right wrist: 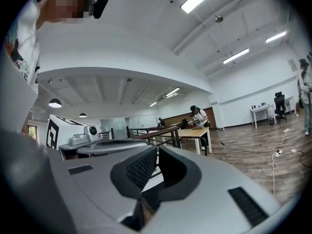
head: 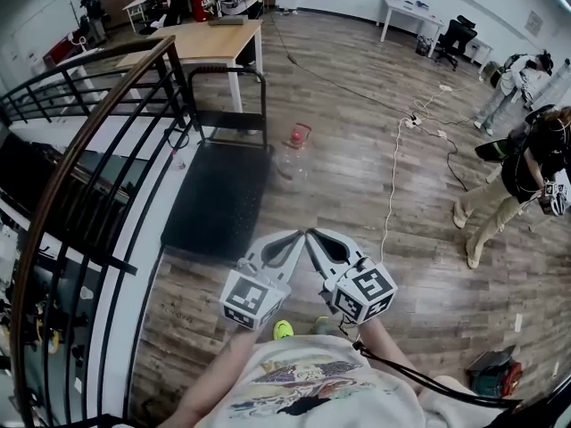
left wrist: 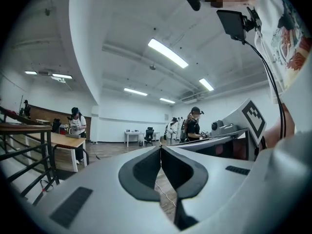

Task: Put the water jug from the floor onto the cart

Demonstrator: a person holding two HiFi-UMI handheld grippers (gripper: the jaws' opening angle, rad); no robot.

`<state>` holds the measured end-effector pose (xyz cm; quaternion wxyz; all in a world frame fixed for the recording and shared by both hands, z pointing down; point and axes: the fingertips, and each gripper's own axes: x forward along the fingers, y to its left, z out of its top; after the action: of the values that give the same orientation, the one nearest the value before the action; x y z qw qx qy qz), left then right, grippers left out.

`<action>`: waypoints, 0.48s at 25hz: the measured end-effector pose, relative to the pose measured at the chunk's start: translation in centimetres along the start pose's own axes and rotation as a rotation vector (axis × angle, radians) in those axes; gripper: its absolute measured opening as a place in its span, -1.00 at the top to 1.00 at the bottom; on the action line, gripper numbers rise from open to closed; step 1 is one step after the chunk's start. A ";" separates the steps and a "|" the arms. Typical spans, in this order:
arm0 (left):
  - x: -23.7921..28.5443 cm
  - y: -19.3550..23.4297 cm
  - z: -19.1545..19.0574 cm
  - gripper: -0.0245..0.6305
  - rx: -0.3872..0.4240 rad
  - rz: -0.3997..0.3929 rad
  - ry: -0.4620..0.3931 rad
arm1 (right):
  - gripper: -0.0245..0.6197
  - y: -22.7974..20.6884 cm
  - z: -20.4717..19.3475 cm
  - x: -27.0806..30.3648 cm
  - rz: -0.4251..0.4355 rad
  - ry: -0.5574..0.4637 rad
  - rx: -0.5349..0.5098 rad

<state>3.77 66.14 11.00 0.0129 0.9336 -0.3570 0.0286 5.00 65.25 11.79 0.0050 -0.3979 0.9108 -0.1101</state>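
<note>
The fingers [left wrist: 141, 172] of the left gripper [head: 300, 235] are pressed together with nothing between them. The fingers [right wrist: 139, 165] of the right gripper [head: 312, 234] are closed and empty in the same way. We hold both grippers level in front of our chest, their tips almost meeting, so the two tools form a narrow upside-down V. Their marker cubes [head: 252, 298] sit nearest our body, above our printed shirt [head: 312, 390]. Ahead of the tips and well apart from them, the water jug [head: 293, 160] stands upright on the wooden floor [head: 357, 266]. It is clear, with a red cap. It is just beside the right edge of the cart [head: 214, 203], near the cart's far end; we cannot tell whether the two touch. The cart is a flat black platform with a black tubular handle rising at its far end. To the cart's left runs a black railing [head: 89, 141] topped by a brown handrail. Beyond the cart is a wood-topped desk [head: 201, 38] on white legs, with people at its far side. A white cable [head: 393, 176] trails across the floor to the right of the jug. A person [head: 522, 172] in a dark top and light trousers stands at the right edge of the head view.
</note>
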 end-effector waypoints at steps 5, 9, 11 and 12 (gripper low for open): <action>-0.2 -0.3 -0.5 0.88 -0.014 0.000 -0.001 | 0.84 0.1 -0.6 -0.2 0.016 0.016 0.016; -0.4 0.2 -1.4 0.88 -0.044 0.009 0.009 | 0.84 0.3 -1.3 0.4 0.034 0.050 -0.010; 0.0 0.3 -1.7 0.88 -0.048 0.013 0.017 | 0.84 -0.2 -1.6 0.5 0.038 0.052 0.008; 0.4 0.3 -1.8 0.88 -0.049 0.015 0.021 | 0.84 -0.5 -1.6 0.5 0.043 0.051 0.025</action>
<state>3.73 65.73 12.80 0.0391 0.9300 -0.3642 0.0299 4.87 64.83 13.55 -0.0107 -0.3753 0.9174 -0.1316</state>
